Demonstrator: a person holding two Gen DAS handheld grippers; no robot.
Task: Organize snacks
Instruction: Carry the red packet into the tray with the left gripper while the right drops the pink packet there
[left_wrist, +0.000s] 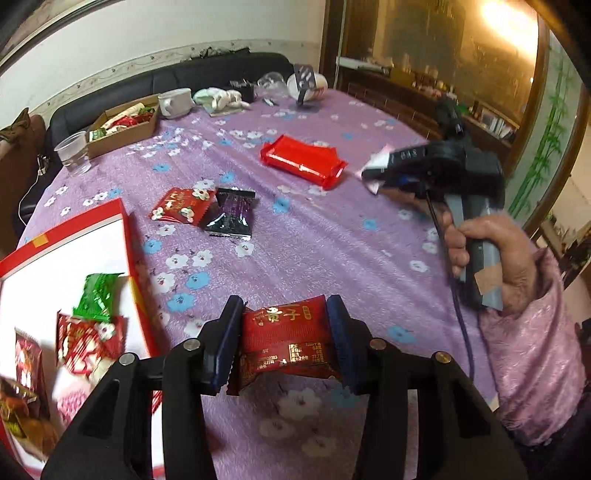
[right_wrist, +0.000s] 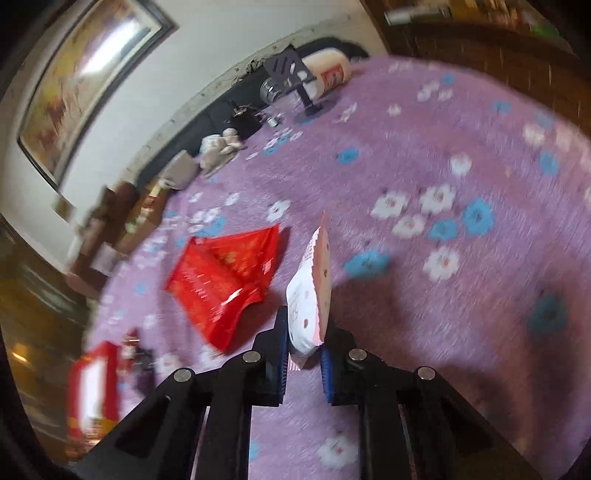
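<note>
Dark red snack packet (left_wrist: 286, 345) with gold characters, pinched crosswise and held above the purple cloth. White-and-pink packet (right_wrist: 308, 295), serrated edge up, standing on end; blurred, print probably small dots. Large glossy red pack (left_wrist: 303, 162) flat mid-table. Red floral packet (left_wrist: 181, 205) just beside a black-purple one (left_wrist: 231, 216), seemingly touching. Red-rimmed white box (left_wrist: 127, 236) at the left edge, holding a green packet (left_wrist: 98, 295) atop several red ones (left_wrist: 90, 341)
</note>
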